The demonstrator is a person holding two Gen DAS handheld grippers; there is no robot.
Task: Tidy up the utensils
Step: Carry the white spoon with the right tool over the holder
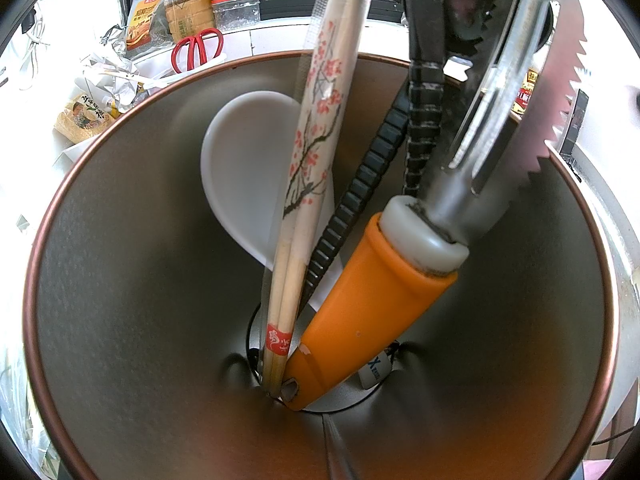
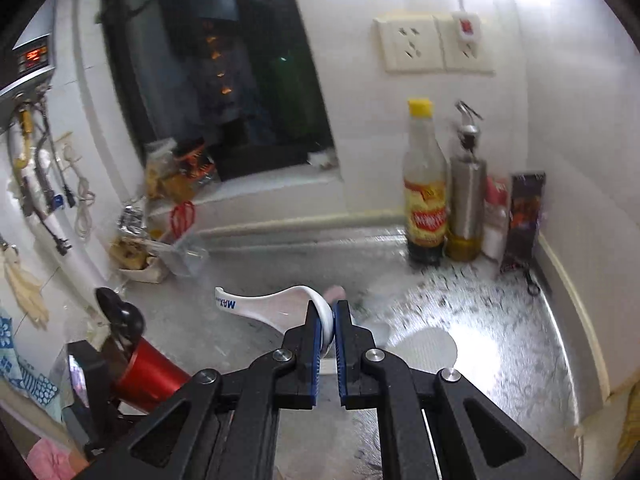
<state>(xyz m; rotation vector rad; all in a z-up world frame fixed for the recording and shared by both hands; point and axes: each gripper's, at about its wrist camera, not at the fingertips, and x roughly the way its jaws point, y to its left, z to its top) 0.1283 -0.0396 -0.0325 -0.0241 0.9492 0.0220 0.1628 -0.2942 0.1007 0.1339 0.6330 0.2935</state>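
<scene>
In the right wrist view my right gripper (image 2: 333,312) is shut on the bowl end of a white ceramic spoon (image 2: 272,304). The spoon's handle, with blue lettering, points left above the steel counter (image 2: 500,340). At the lower left stands a red metal cup (image 2: 148,372), and my left gripper (image 2: 100,364) clasps it from the side. The left wrist view looks straight down into this cup (image 1: 52,208). Inside lean a white rice paddle (image 1: 240,168), blossom-printed chopsticks (image 1: 312,128), an orange-handled serrated tool (image 1: 372,308) and a black ribbed handle (image 1: 360,200). The left fingers are hidden in that view.
A yellow-capped sauce bottle (image 2: 425,200), a steel oil dispenser (image 2: 468,200) and packets (image 2: 524,216) crowd the counter's back right corner. Red scissors (image 2: 183,216) and a pile of bags and wrappers (image 2: 136,240) sit at the back left under the window. Jars (image 1: 188,4) line the sill.
</scene>
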